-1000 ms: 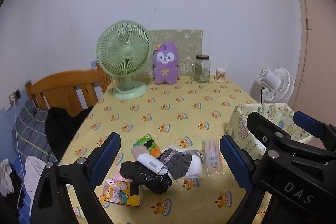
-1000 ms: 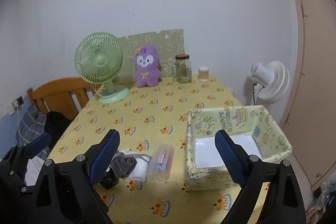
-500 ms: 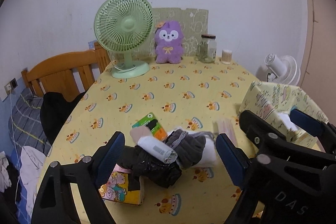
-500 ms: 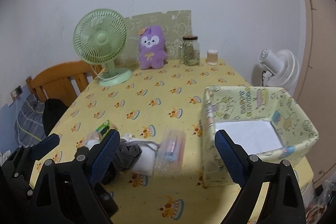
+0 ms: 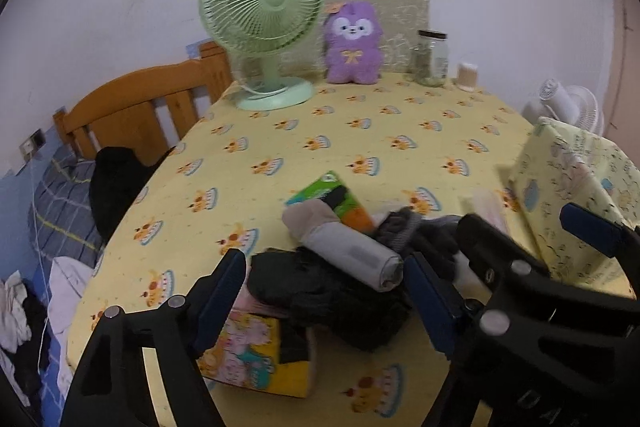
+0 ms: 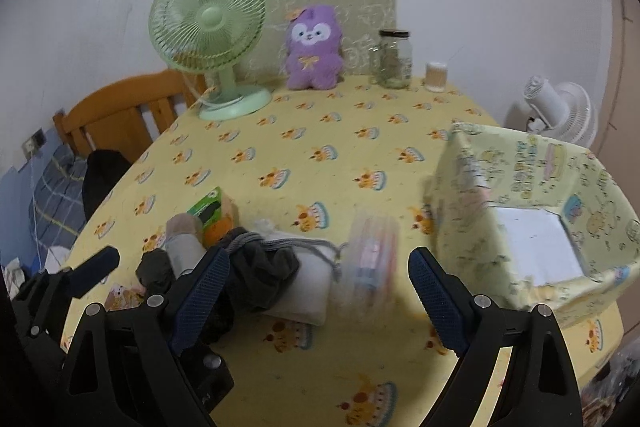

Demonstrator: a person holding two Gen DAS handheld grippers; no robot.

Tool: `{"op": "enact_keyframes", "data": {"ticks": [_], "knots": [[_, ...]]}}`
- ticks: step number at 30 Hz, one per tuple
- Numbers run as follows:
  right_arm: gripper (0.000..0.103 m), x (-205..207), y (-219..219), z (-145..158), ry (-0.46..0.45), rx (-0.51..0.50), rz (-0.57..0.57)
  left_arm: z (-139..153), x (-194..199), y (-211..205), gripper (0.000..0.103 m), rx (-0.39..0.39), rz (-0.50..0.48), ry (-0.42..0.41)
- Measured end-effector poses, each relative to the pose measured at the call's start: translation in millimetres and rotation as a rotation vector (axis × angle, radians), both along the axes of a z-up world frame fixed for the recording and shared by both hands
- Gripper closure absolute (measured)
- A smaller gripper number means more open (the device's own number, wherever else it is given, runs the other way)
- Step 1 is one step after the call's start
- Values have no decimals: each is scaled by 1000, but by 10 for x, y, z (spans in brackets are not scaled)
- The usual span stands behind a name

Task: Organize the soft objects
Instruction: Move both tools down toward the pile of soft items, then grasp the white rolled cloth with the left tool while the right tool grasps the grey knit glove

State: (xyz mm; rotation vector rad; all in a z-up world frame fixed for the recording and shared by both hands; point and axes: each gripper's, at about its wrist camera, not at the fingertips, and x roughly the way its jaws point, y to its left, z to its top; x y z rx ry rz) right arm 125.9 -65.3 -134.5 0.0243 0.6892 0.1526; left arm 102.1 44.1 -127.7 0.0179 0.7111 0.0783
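Now I have both tools low over the near edge of the worktop (image 5: 360,131), because the soft things lie there in one heap. My left hand-held gripper (image 5: 324,291) frames the black cloth (image 5: 320,291) and the grey roll (image 5: 352,255) on top of it; its jaws have just been closing, but the pads do not press on anything yet, so it holds nothing. My right hand-held gripper (image 6: 320,287) stands wide open over the white pad (image 6: 308,287) and the clear pouch (image 6: 372,259), touching neither. I think the first grasp is about to begin.

The basket (image 6: 472,195) sits at the right, near the heap, probably so that each piece travels only a short way. I see only its white bottom. A jar (image 6: 394,59) at the far edge has something greenish low inside; I cannot tell what.
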Motion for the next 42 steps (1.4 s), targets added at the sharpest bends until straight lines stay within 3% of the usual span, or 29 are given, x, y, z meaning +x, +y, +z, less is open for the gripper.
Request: {"op": "enact_keyframes", "data": {"ticks": [15, 19, 21, 25, 27, 36, 42], "knots": [[18, 383, 205, -291, 146, 28, 54, -238, 249, 80, 34, -17, -20, 71], [30, 413, 208, -351, 172, 88, 86, -278, 284, 113, 34, -28, -18, 83], [46, 409, 212, -354, 182, 119, 114, -288, 298, 130, 34, -38, -21, 89], [54, 376, 229, -336, 169, 110, 123, -281, 292, 103, 36, -22, -23, 82], [60, 369, 222, -330, 166, 115, 121, -266, 280, 88, 46, -21, -30, 75], [67, 332, 160, -272, 143, 101, 93, -221, 274, 49, 79, -25, -60, 61], [69, 317, 104, -209, 124, 97, 77, -163, 270, 4, 88, -30, -72, 42]]}}
